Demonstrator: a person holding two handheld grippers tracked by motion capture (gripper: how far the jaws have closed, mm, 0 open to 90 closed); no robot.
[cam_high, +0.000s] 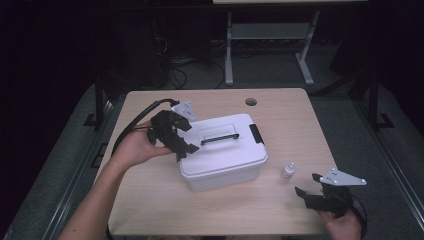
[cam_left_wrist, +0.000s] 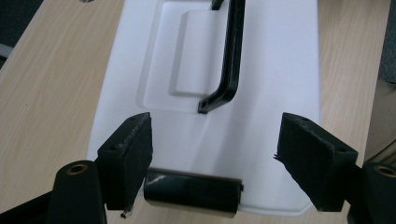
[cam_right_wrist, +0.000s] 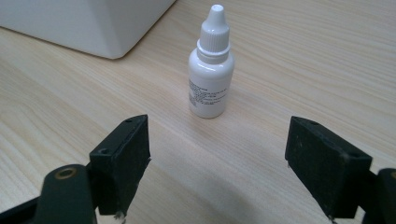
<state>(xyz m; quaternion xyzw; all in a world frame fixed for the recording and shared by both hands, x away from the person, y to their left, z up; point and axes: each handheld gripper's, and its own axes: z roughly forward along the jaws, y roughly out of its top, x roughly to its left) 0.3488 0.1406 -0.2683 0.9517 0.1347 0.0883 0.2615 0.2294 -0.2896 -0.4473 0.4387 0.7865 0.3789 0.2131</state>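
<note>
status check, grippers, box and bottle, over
Left gripper open over box latch. Right gripper open, facing bottle, apart. Nothing between.

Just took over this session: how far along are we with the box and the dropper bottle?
Nothing looks done: the white box is lidded, its end latch down. In hand: the left gripper, open, at that latch. Left: the bottle stands untouched ahead of the open right gripper.
</note>
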